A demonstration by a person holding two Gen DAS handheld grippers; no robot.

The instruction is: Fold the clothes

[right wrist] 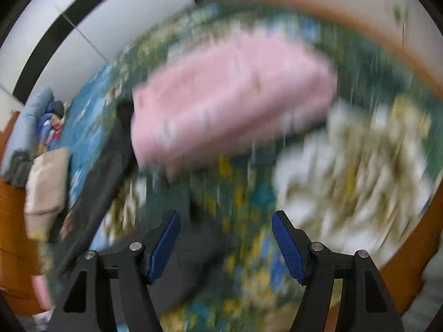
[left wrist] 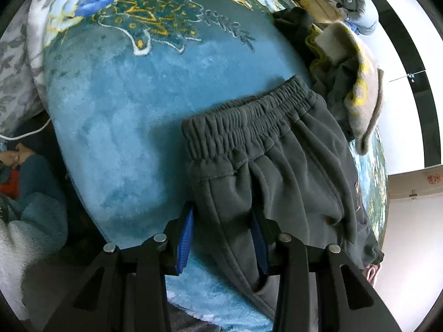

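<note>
Dark grey sweatpants with an elastic waistband lie on the blue floral blanket. My left gripper has its blue pads on either side of the pants' side edge below the waistband, with cloth filling the gap. The pants also show in the blurred right wrist view as a dark strip at the left. My right gripper is open and empty above the blanket. A folded pink garment lies ahead of it.
A pile of clothes in grey, yellow and cream sits right of the pants. A grey leaf-print pillow is at the left. A beige folded item and other clothes sit at the far left by the orange bed frame.
</note>
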